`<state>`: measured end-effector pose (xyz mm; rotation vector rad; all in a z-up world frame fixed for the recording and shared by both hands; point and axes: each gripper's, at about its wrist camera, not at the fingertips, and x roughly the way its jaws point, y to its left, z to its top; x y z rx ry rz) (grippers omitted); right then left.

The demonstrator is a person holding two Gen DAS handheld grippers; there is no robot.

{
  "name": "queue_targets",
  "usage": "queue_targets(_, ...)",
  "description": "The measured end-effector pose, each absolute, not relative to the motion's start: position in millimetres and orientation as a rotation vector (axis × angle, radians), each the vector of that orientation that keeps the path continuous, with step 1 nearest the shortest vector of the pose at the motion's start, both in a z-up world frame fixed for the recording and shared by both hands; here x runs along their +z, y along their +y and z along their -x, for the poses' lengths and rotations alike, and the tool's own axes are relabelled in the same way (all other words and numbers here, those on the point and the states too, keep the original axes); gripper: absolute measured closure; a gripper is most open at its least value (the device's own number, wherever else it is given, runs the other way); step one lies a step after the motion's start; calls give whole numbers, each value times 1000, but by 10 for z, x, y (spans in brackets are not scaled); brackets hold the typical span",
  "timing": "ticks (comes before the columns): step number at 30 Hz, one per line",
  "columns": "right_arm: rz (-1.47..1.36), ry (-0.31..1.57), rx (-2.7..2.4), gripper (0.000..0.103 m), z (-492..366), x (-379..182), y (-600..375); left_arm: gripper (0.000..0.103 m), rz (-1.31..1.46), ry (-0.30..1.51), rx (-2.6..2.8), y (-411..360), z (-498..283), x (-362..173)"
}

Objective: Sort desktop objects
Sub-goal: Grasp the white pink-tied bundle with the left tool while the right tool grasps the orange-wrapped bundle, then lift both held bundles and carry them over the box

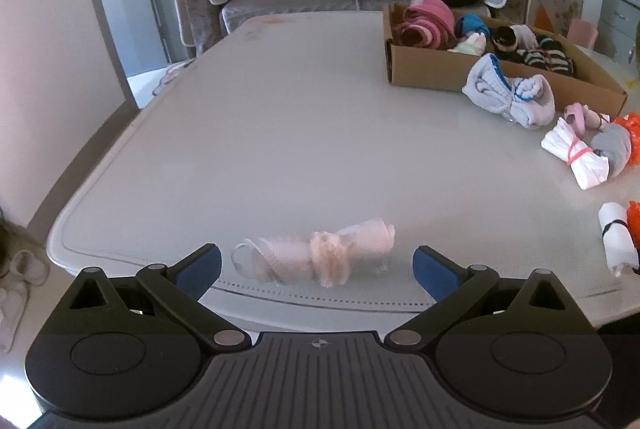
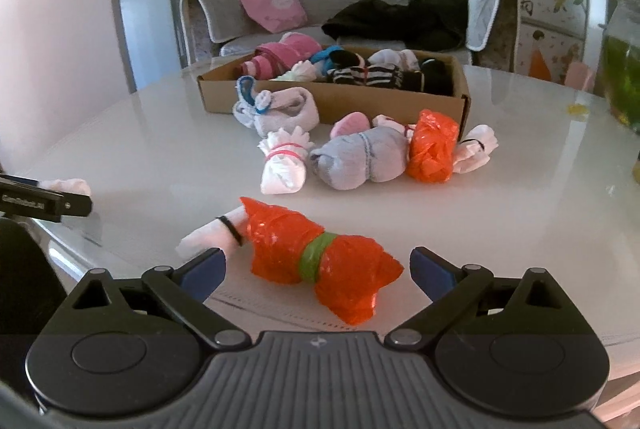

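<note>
A cardboard box point(image 2: 332, 101) stands at the far side of the white table point(image 1: 280, 133), already holding rolled socks: a pink striped bundle point(image 2: 280, 59), a blue one, a pale green one, a white pair and a black-and-white striped roll point(image 2: 366, 73). Loose bundles lie in front of it, among them a grey roll point(image 2: 360, 159) touching an orange plastic bundle point(image 2: 434, 151). The left gripper point(image 1: 316, 263) has its fingers spread wide either side of a pale pink sock roll point(image 1: 316, 255), not touching it. The right gripper point(image 2: 316, 267) is likewise spread around an orange bundle with a green band point(image 2: 316, 257) at the near table edge
</note>
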<state>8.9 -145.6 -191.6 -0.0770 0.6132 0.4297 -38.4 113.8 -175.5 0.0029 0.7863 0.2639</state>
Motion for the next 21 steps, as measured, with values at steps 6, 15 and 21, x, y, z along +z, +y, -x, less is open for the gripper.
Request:
queue_targets(6,93,591,401,32,-77,-1924,-1471,2,32,781,242,1139,345,-1767)
queue_targets(15,104,577,399,42,-94,-1905,-1518,19,57,775,183,1076,286,-1737)
queue_targets(21,97,570,403,43,-108,-1860,-1560,22,65,781,169,1075,271,-1720)
